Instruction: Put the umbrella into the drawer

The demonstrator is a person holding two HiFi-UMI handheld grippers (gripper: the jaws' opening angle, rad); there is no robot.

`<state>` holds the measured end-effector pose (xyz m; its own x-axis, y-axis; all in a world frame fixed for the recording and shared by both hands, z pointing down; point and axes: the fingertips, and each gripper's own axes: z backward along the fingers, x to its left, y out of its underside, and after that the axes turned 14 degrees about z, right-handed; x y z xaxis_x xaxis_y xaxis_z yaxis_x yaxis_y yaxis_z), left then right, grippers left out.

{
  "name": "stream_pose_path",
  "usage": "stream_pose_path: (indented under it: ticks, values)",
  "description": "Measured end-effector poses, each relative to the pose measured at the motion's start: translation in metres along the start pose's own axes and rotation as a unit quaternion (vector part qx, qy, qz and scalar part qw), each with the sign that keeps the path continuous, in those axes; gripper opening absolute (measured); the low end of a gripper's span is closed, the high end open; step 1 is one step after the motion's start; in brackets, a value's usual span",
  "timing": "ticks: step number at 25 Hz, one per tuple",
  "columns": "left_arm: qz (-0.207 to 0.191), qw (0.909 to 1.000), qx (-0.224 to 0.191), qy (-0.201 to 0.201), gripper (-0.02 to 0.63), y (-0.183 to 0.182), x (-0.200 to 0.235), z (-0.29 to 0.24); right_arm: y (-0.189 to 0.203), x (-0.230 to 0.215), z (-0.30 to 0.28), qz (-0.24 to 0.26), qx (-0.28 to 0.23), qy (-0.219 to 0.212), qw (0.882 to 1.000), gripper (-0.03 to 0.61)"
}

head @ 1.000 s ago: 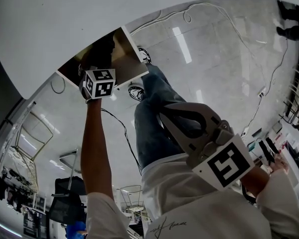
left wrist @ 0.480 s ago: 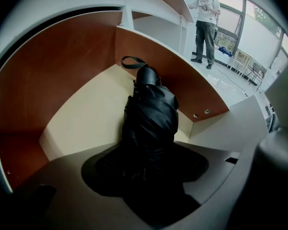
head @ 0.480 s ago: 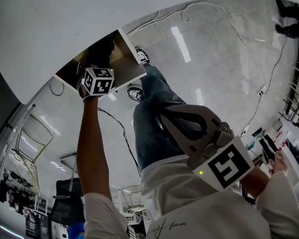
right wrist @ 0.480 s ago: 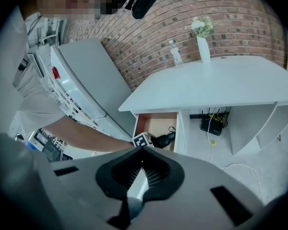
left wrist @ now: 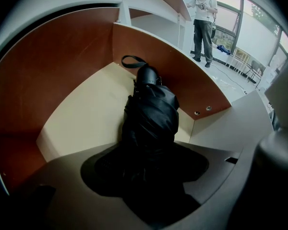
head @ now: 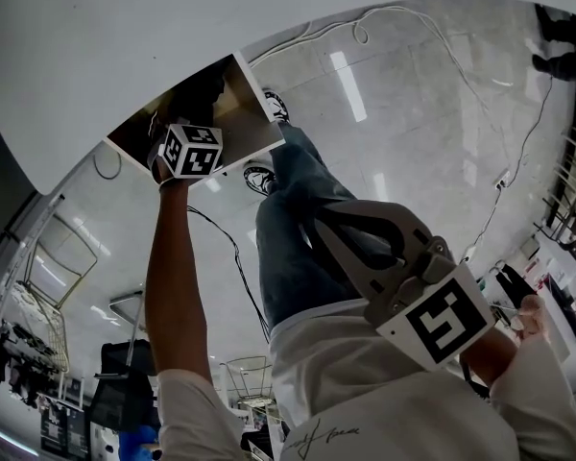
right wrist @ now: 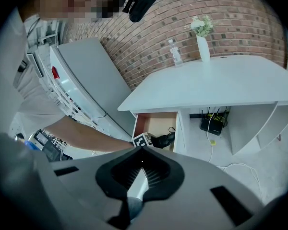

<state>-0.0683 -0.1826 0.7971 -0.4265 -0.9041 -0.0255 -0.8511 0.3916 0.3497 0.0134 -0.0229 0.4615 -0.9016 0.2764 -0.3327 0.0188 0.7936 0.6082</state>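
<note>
Folded black umbrella (left wrist: 151, 114) inside the open drawer (left wrist: 62, 66), left gripper (left wrist: 146, 171) clamped on it; only release seemingly remains. Away from the drawer, right gripper (right wrist: 139, 176) closed and empty

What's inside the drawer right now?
The black folded umbrella is in the drawer, its strap loop toward the back wall and its near end between the left gripper's jaws. The drawer floor beneath the umbrella and gripper is covered.

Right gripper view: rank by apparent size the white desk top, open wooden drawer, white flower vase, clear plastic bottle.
Largest: white desk top
open wooden drawer
then white flower vase and clear plastic bottle, too alike to rank
</note>
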Motion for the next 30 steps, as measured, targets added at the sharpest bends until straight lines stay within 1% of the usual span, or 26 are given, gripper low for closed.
stream_pose_path:
  ticks: [8, 12, 15, 19, 22, 25, 27, 30]
  values:
    - [-0.002, 0.9998, 0.012, 0.014, 0.291, 0.002, -0.003, -0.002, 0.001, 0.004, 0.0, 0.011, 0.002, 0.001, 1.0, 0.017]
    - [-0.008, 0.9997, 0.02, 0.012, 0.295, 0.002, -0.001, -0.001, -0.001, 0.007, 0.001, 0.01, 0.0, 0.005, 1.0, 0.015]
    - [-0.012, 0.9997, 0.016, 0.013, 0.298, 0.003, -0.002, 0.003, -0.003, 0.01, 0.001, 0.014, -0.001, 0.007, 1.0, 0.017]
    - [-0.021, 0.9997, 0.003, 0.016, 0.296, 0.001, -0.003, 0.015, -0.009, 0.018, -0.003, 0.016, -0.004, 0.002, 1.0, 0.017]
    - [-0.028, 0.9992, -0.016, 0.022, 0.294, -0.004, -0.007, 0.028, -0.013, 0.027, -0.004, 0.022, -0.007, -0.003, 1.0, 0.016]
    - [-0.016, 0.9989, -0.036, 0.028, 0.288, -0.006, -0.01, 0.043, -0.017, 0.038, -0.003, 0.029, -0.011, -0.011, 0.999, 0.017]
    - [-0.007, 0.9987, -0.045, 0.022, 0.285, -0.008, -0.007, 0.052, -0.019, 0.042, 0.001, 0.039, -0.012, -0.016, 0.999, 0.016]
    - [0.016, 0.9975, -0.067, 0.013, 0.275, -0.011, 0.001, 0.065, -0.026, 0.045, 0.001, 0.056, -0.021, -0.018, 0.998, 0.015]
